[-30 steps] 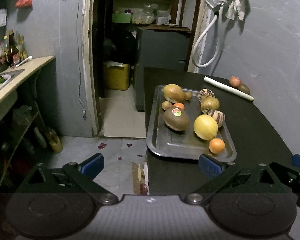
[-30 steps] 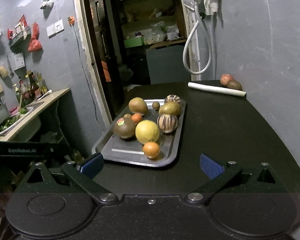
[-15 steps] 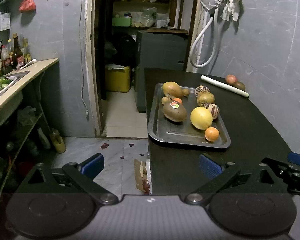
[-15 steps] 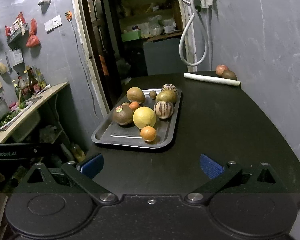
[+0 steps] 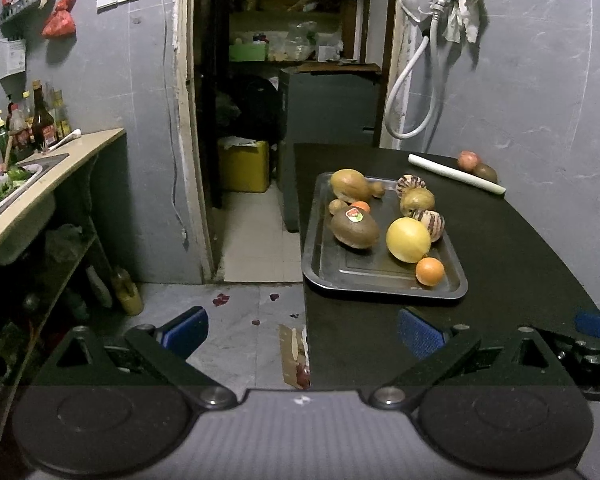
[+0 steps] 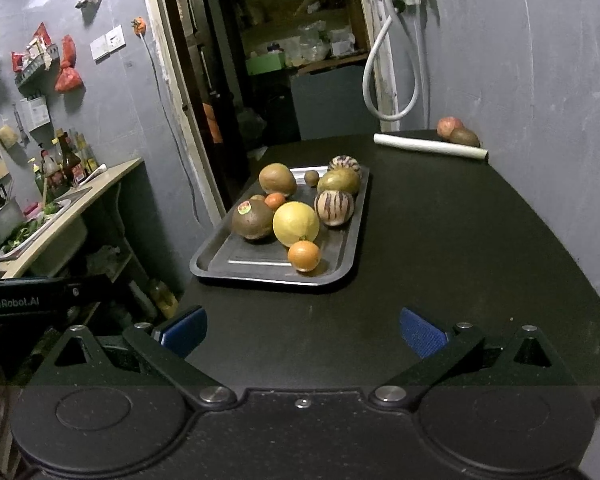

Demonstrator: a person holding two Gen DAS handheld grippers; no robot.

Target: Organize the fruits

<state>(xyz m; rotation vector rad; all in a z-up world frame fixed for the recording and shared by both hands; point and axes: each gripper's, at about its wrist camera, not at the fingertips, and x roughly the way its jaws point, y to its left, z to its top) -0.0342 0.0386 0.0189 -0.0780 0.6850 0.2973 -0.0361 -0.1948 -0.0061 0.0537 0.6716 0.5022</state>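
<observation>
Both my left hand-held gripper (image 5: 302, 330) and right hand-held gripper (image 6: 303, 330) gape wide, empty; the small orange (image 6: 304, 255) looks firm, light and rollable, so I'd pinch across its middle.

Dim grey walls (image 5: 540, 92) flank a dark doorway (image 5: 284, 80); a black table (image 6: 460, 240) fronts a beige counter (image 5: 60, 168).

Your left view looks from off the surface's (image 5: 520, 240) near left corner, over the floor (image 5: 228, 312), toward the tray (image 5: 320, 248). Your right view sits over the near edge, facing the far wall. Both share the tray (image 6: 352, 240), fairly near, and the doorway (image 6: 260, 60).
</observation>
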